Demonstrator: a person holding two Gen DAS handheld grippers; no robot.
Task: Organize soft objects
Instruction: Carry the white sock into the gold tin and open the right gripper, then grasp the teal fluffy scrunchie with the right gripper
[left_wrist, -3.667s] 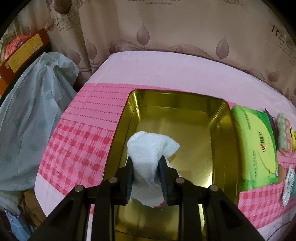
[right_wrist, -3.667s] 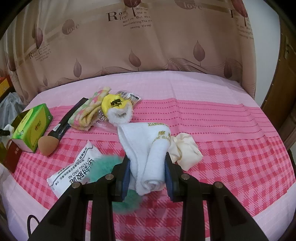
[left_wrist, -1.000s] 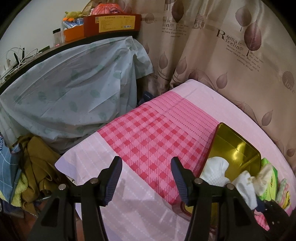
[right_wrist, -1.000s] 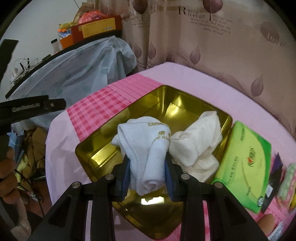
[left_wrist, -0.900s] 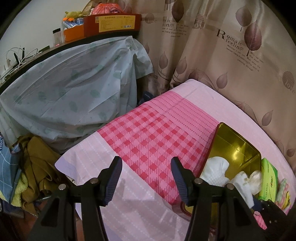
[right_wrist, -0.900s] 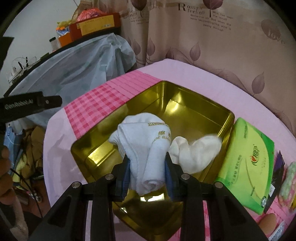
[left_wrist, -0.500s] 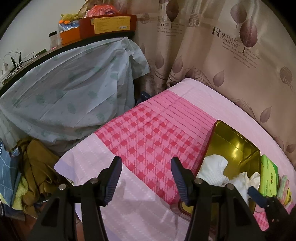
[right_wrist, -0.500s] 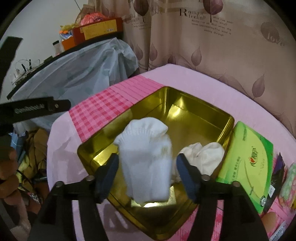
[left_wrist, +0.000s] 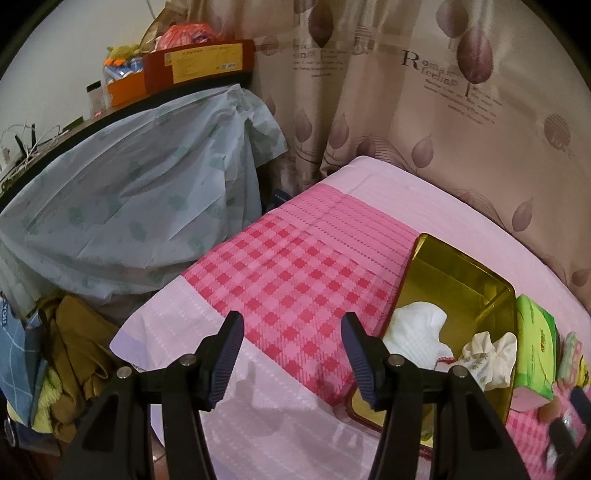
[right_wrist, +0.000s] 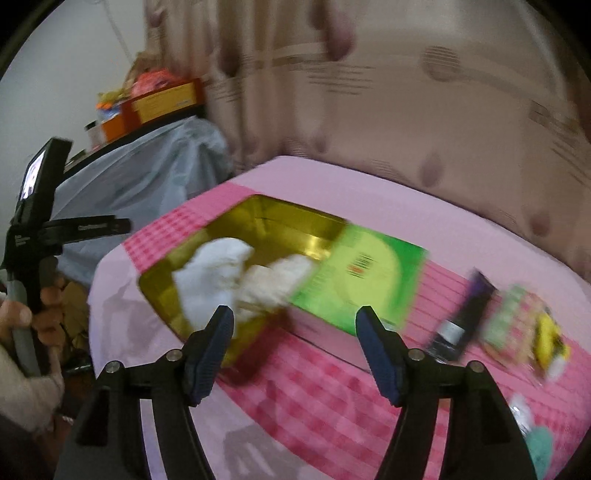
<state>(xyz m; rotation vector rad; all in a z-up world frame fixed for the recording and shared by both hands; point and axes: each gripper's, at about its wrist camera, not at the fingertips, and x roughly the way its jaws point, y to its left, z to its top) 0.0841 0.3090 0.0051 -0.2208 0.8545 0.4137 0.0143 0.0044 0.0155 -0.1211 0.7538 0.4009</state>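
Note:
A gold tin box (left_wrist: 458, 273) (right_wrist: 280, 218) sits on the pink checked bed. Inside it lie a white towel (left_wrist: 417, 332) (right_wrist: 210, 273) and a cream cloth (left_wrist: 487, 354) (right_wrist: 277, 280). My left gripper (left_wrist: 291, 350) is open and empty, hanging over the bed's left part, left of the box. My right gripper (right_wrist: 295, 336) is open and empty, above the bed just in front of the box. The right wrist view is blurred by motion.
A green tissue pack (left_wrist: 533, 343) (right_wrist: 362, 273) lies against the box's right side. Further right are a dark packet (right_wrist: 461, 317), a pastel cloth (right_wrist: 517, 314) and a yellow item (right_wrist: 550, 336). A covered shelf (left_wrist: 129, 206) and clothes pile (left_wrist: 70, 354) stand left of the bed.
My right gripper opened and let go of the white towel, which now lies in the gold box with the cream cloth. The right gripper has drawn back and swung right. The left gripper barely moved.

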